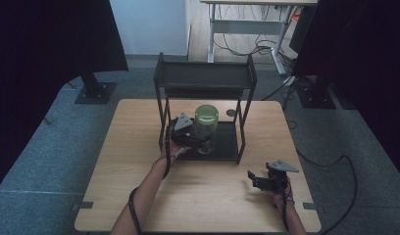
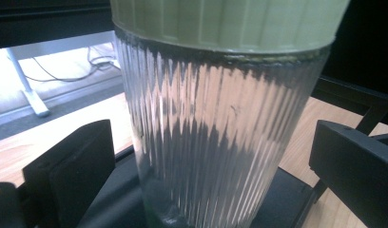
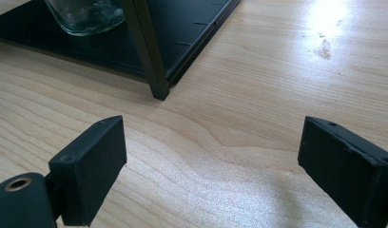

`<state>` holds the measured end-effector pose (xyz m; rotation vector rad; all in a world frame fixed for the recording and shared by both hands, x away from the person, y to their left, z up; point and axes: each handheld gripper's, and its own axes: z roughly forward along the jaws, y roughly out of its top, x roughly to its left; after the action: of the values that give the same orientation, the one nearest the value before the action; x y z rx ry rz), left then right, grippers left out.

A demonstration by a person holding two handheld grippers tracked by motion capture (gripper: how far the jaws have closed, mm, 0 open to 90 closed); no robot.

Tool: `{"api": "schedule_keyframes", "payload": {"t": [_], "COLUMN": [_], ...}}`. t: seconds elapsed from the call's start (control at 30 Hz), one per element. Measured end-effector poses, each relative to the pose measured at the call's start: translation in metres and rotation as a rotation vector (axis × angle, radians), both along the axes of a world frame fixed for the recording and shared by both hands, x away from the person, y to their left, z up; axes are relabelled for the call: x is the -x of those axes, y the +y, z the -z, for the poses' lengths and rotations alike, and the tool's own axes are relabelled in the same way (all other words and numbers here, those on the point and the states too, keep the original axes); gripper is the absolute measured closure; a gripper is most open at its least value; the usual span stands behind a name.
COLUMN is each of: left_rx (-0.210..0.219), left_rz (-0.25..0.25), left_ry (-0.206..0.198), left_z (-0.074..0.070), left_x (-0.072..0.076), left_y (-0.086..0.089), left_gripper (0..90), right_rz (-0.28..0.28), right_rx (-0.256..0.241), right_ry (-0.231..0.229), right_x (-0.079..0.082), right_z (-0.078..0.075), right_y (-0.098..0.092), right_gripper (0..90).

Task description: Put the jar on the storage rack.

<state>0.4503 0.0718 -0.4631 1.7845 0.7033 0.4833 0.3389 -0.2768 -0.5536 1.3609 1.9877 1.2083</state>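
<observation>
A ribbed clear glass jar (image 1: pixel 206 128) with a pale green lid (image 1: pixel 206 115) stands upright on the bottom shelf (image 1: pixel 228 143) of a black two-level rack (image 1: pixel 205 76) at mid-table. My left gripper (image 1: pixel 198 139) reaches in from the left, open, one jaw on each side of the jar. In the left gripper view the jar (image 2: pixel 216 123) stands between the spread jaws of the gripper (image 2: pixel 211 166), with a gap at the left jaw. My right gripper (image 1: pixel 253 179) is open over bare wood at the front right, nothing between its fingers (image 3: pixel 211 164). The jar's base (image 3: pixel 87 16) shows behind a rack leg (image 3: pixel 147 52).
The wooden table (image 1: pixel 139 147) has bare room left and in front of the rack. A small round grommet (image 1: pixel 231 113) sits behind the rack. Dark panels on stands (image 1: pixel 92 88) flank the table. A desk with cables (image 1: pixel 252 29) stands behind.
</observation>
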Motion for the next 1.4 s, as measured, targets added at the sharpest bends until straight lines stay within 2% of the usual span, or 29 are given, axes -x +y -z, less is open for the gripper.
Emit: {"api": "schedule_keyframes", "payload": {"t": [0.23, 0.67, 0.73, 0.97, 1.03, 1.17, 1.27, 1.4], "left_rx": [0.021, 0.004, -0.01, -0.033, -0.034, -0.044, -0.065, -0.081], "left_rz": [0.026, 0.076, 0.111, 0.153, 0.158, 0.174, 0.172, 0.168], "left_ry": [-0.004, -0.012, -0.019, -0.019, -0.021, -0.037, -0.046, -0.04], "left_z": [-0.001, 0.0, 0.001, 0.005, 0.005, 0.006, 0.008, 0.013], "left_x": [0.008, 0.029, 0.037, 0.058, 0.061, 0.078, 0.086, 0.095], "left_y": [0.006, 0.011, 0.014, 0.024, 0.025, 0.034, 0.039, 0.048], "left_gripper": [1.5, 2.4, 2.4, 2.4, 2.4, 2.3, 2.3, 2.3], "right_rz": [0.0, 0.0, 0.003, 0.003, 0.003, 0.003, 0.006, 0.005], "right_rx": [0.003, 0.011, 0.007, 0.016, 0.017, 0.017, 0.014, 0.022], "right_ry": [0.004, 0.0, 0.0, -0.001, -0.001, -0.001, 0.0, -0.003], "right_x": [0.0, 0.0, 0.0, 0.0, 0.0, 0.0, 0.0, 0.0], "right_z": [0.0, 0.0, 0.0, 0.0, 0.0, 0.0, 0.0, 0.0], "right_y": [0.0, 0.001, 0.001, 0.001, 0.001, 0.001, 0.001, 0.002], "right_gripper": [9.0, 8.9, 8.9, 8.9, 8.9, 8.9, 8.9, 8.8]}}
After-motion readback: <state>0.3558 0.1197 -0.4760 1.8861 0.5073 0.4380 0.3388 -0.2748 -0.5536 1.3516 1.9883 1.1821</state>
